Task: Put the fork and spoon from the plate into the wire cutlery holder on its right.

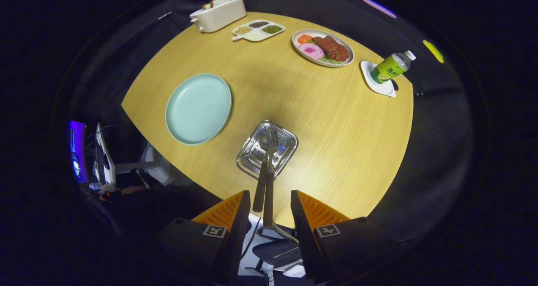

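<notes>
The metal wire cutlery holder (267,149) stands on the wooden table (336,122), to the right of the pale green plate (198,108), whose surface is bare. I look down into the holder from above. A spoon (260,187) and a fork (269,195) stand in it side by side, heads down, with their handles rising towards me. My gripper (269,208) hangs above the holder and is open. Both handles pass through the gap between the fingers, nearer the left one, and neither finger presses on them.
At the far side of the table stand a white toaster (217,13), a sectioned dish (257,29) and a plate of food (323,47). A green bottle (391,67) lies on a white coaster at the right edge. A lit screen (77,151) stands left, off the table.
</notes>
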Available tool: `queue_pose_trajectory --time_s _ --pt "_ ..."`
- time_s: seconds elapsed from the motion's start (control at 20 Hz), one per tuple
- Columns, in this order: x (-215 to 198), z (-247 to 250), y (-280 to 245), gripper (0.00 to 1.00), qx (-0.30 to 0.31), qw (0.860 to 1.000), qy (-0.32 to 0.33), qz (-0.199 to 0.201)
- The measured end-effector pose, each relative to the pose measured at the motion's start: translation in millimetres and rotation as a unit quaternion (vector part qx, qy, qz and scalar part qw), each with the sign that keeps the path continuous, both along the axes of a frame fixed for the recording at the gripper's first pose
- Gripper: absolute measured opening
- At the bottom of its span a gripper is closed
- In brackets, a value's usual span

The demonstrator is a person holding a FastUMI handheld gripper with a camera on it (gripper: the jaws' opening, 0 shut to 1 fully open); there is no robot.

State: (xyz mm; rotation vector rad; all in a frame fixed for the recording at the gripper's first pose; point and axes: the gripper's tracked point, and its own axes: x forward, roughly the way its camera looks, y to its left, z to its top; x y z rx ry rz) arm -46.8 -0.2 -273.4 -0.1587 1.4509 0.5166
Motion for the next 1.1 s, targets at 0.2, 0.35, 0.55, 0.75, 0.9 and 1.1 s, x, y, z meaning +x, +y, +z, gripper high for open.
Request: queue_pose_trajectory --time_s 0.2,0.35,0.55,0.75,0.9,1.1 --pt "15.1 30.1 9.3 0.76 0.045 0.99 -0.121 -0.048" --pt "27.7 64.9 12.3 0.86 0.074 0.969 -0.216 -0.098" --pt "50.2 117.3 12.7 0.93 0.106 0.918 -0.351 -0.148" --pt "58.2 161.9 8.7 0.97 0.137 0.866 -0.442 -0.187" --pt "61.4 184.3 1.8 0.97 0.145 0.835 -0.489 -0.209" --pt "56.7 202.5 -8.6 0.97 0.137 0.808 -0.528 -0.221"
